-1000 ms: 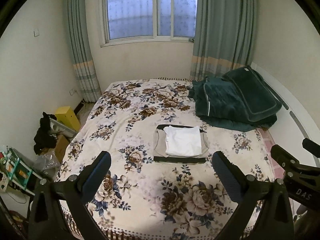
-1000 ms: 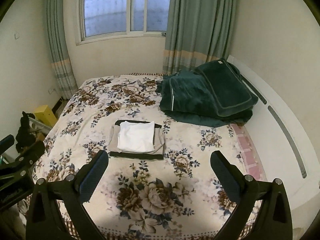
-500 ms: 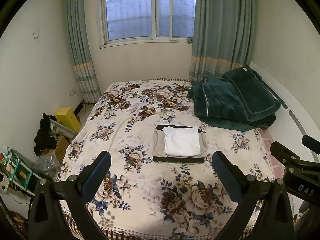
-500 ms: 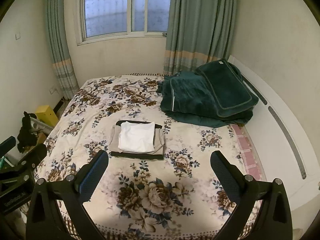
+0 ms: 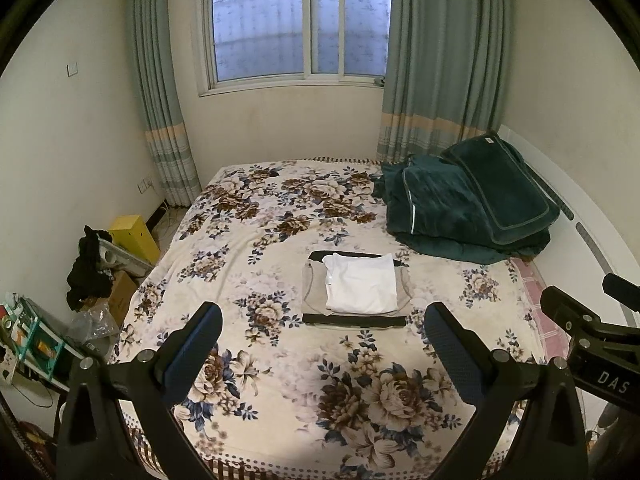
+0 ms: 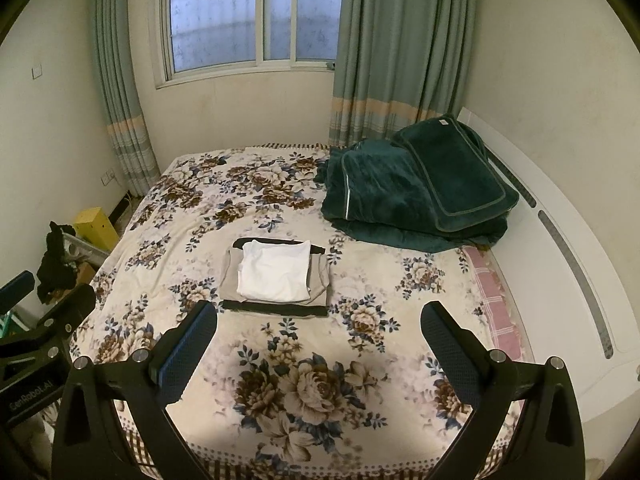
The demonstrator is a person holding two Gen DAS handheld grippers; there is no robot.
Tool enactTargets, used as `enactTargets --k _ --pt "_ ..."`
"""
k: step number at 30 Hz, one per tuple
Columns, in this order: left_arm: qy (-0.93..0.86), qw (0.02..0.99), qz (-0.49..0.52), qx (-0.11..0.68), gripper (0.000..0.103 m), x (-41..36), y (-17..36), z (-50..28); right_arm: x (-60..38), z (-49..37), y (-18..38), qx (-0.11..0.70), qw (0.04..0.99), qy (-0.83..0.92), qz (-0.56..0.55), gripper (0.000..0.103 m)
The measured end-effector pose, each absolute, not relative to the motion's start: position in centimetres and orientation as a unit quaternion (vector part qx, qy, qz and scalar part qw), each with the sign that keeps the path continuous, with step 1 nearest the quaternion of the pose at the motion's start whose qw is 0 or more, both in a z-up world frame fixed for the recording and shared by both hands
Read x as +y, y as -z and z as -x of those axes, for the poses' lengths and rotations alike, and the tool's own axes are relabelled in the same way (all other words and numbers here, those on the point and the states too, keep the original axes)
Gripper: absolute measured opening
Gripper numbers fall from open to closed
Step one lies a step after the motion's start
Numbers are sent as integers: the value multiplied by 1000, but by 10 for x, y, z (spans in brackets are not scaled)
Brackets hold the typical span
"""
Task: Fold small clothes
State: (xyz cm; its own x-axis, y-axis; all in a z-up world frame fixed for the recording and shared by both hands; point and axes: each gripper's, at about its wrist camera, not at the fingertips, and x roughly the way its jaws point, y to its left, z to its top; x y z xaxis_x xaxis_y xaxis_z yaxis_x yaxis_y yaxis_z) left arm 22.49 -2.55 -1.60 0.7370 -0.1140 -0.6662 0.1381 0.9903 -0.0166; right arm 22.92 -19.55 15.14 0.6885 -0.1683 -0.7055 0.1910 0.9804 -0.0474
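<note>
A small stack of folded clothes lies in the middle of the floral bed (image 5: 280, 380): a white garment (image 5: 362, 283) on top, a beige one (image 5: 314, 292) under it, and a black one (image 5: 352, 321) at the bottom. The right wrist view shows the same white garment (image 6: 276, 271) and stack. My left gripper (image 5: 322, 340) hangs open above the bed's near part, short of the stack, holding nothing. My right gripper (image 6: 318, 338) is open too, equally far back and empty. Each gripper shows at the edge of the other's view.
A dark green quilt and pillow (image 5: 468, 204) are piled at the bed's far right, by the white headboard (image 6: 560, 264). Left of the bed on the floor are a yellow box (image 5: 134, 236), black cloth (image 5: 86, 266) and clutter. Curtains and a window fill the far wall.
Both grippers have drawn back and risen slightly, so the bed and stack sit a little lower and smaller in view. The clothes have not moved.
</note>
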Motion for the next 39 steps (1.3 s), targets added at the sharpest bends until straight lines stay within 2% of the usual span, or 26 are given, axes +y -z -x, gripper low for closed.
enactTargets --k 39 --pt "66 937 -12 342 103 -30 -2 -223 -191 -231 -158 380 920 95 -17 103"
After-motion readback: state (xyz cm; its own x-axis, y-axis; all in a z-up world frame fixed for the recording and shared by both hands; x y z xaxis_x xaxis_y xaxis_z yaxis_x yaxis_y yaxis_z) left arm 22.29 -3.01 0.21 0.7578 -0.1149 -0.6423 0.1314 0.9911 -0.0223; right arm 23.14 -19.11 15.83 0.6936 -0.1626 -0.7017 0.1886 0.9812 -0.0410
